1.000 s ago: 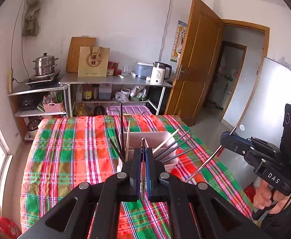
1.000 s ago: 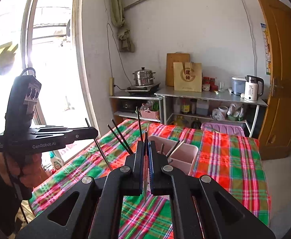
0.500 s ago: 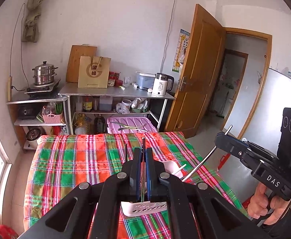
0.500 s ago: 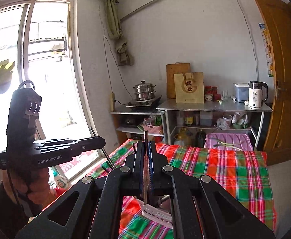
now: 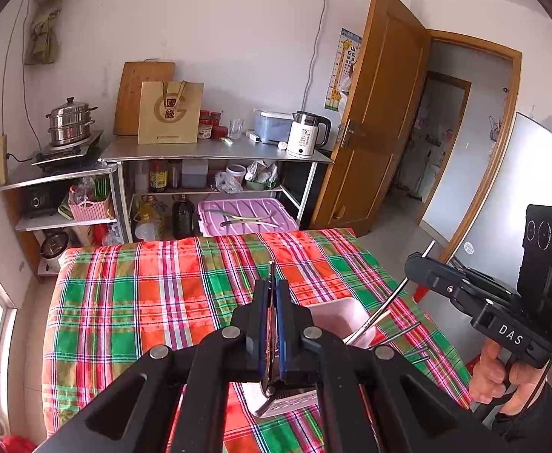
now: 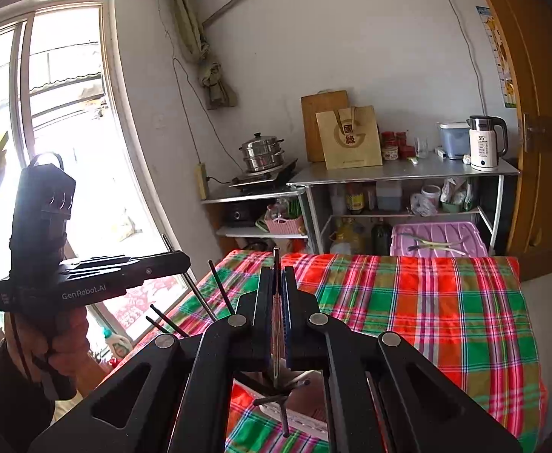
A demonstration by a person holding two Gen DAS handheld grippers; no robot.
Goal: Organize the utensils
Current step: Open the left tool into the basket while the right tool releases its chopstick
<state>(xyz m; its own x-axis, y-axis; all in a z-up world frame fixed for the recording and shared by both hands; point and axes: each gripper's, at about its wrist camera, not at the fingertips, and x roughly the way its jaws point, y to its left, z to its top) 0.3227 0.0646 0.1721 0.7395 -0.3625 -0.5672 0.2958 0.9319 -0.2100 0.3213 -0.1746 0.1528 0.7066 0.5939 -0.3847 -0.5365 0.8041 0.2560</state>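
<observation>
My left gripper (image 5: 272, 287) is shut on a thin metal stick (image 5: 271, 268), apparently a chopstick, whose tip pokes out past the fingertips. In the right wrist view the left gripper (image 6: 185, 258) shows at the left in a hand, with the stick slanting down through it. My right gripper (image 6: 277, 275) is shut on a similar metal stick (image 6: 276, 258); in the left wrist view the right gripper (image 5: 411, 260) shows at the right. A pink-white utensil holder (image 5: 336, 313) sits on the plaid tablecloth (image 5: 143, 302), below both grippers, with dark chopsticks (image 6: 219, 283) fanning out of it.
Behind the table stand a steel shelf unit (image 5: 215, 151) with a kettle (image 5: 308, 132), a paper bag and a steamer pot (image 5: 70, 120), and a purple bin lid (image 5: 245, 219). A wooden door (image 5: 374, 113) stands open at the right, a window (image 6: 49, 132) at the left.
Both grippers have travelled across the table with their sticks still clamped. The holder, once ahead of the fingertips, now lies low in both views, partly hidden under the fingers.
</observation>
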